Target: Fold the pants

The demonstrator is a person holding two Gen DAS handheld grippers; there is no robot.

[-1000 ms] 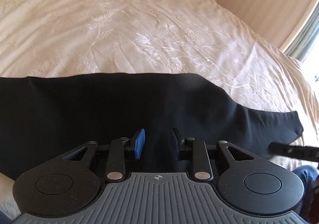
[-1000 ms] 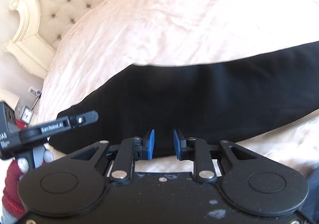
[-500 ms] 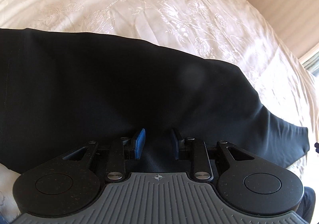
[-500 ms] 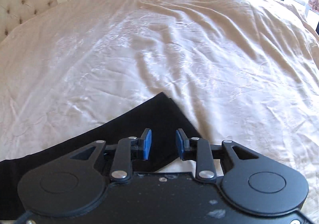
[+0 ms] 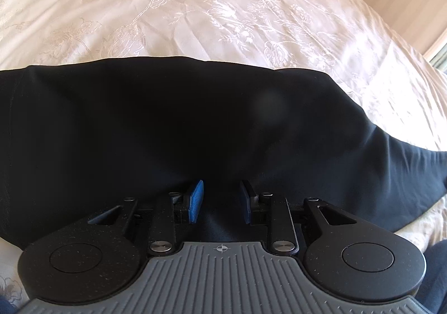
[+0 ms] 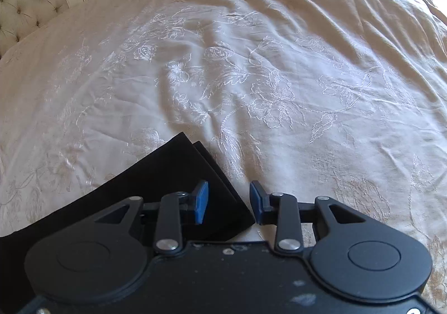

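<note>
The black pants (image 5: pixel 195 132) lay flat on the embroidered bedspread (image 6: pixel 251 76). The right gripper (image 6: pixel 229 206) had swung to their hem corner, jaws just widening, empty; the left gripper (image 5: pixel 220 202) hovered narrowly parted, gripping nothing.

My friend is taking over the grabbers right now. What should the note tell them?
Left gripper: jaws apart, nothing pinched, low over the wide middle of the black pants.
Right gripper: jaws have just been opening, empty, at the leg end of the pants; the hem corner lies between the fingers but is not pinched.
Where: the pants lie flat across the cream bedspread.
Done: the two legs look stacked on each other; two hem edges show at the right end.
Left: probably grab the hem end, bring it over toward the waist, then smooth it.
</note>
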